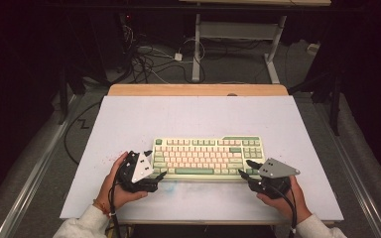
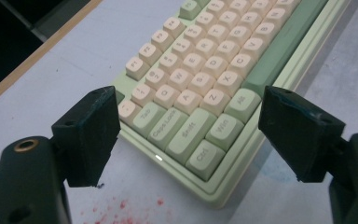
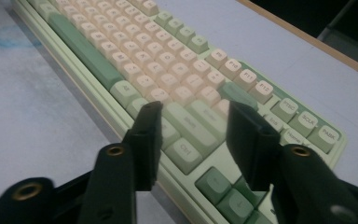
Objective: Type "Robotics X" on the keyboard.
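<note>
Pale grey worktop (image 1: 129, 119) carries a green and cream keyboard (image 1: 208, 157) near its front edge. At the keyboard's left end the left hand-held gripper (image 1: 155, 165) has jaws spread wide, empty. At its right end the right hand-held gripper (image 1: 245, 167) is also parted, gripping nothing.

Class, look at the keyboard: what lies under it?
The keyboard rests on a pale board laid on the wooden table. Red specks mark the board nearby; anything directly beneath the keyboard is covered.

Overhead + 2 close cams, shared keyboard (image 1: 207, 157)
</note>
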A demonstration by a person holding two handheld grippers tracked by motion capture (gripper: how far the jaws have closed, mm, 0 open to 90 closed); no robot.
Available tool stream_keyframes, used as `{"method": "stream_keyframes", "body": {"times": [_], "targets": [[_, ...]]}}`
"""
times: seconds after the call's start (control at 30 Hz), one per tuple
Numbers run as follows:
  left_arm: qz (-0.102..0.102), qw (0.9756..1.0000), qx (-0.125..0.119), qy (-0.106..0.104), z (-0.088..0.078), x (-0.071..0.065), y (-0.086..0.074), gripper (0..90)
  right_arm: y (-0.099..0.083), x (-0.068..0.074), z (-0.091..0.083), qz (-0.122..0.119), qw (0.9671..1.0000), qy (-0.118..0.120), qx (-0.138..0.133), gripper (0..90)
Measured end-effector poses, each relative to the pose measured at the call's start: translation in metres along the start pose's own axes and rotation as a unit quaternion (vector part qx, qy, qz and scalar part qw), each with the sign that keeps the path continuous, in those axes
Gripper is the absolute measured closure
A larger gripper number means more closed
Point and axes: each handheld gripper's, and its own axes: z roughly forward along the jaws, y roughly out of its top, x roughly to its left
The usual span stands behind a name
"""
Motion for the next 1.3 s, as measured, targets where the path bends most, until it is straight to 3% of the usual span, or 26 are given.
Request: {"method": "stream_keyframes", "body": {"times": [0.13, 0.3, 0.57, 0.9, 1.3], "targets": [[-0.01, 1.0, 0.002, 0.001, -0.006, -0.001, -0.008, 19.7, 0.009, -0.004, 0.006, 0.005, 0.9998, 0.019, 0.004, 77.7], [-0.019, 0.9998, 0.01, -0.004, -0.01, -0.002, -0.018, 19.6, 0.019, -0.005, 0.019, 0.002, 0.9992, 0.033, 0.023, 89.2], [-0.028, 0.9993, 0.02, -0.014, -0.011, -0.005, -0.026, 19.7, 0.04, -0.003, 0.049, -0.014, 0.9978, 0.052, 0.038, 89.8], [-0.025, 0.9992, 0.027, -0.016, -0.01, -0.004, -0.027, 19.7, 0.058, 0.004, 0.089, -0.024, 0.9961, 0.063, 0.058, 89.8], [-0.025, 0.9991, 0.028, -0.021, -0.008, -0.005, -0.027, 19.6, 0.059, 0.003, 0.109, -0.02, 0.9952, 0.051, 0.081, 89.8]]}}
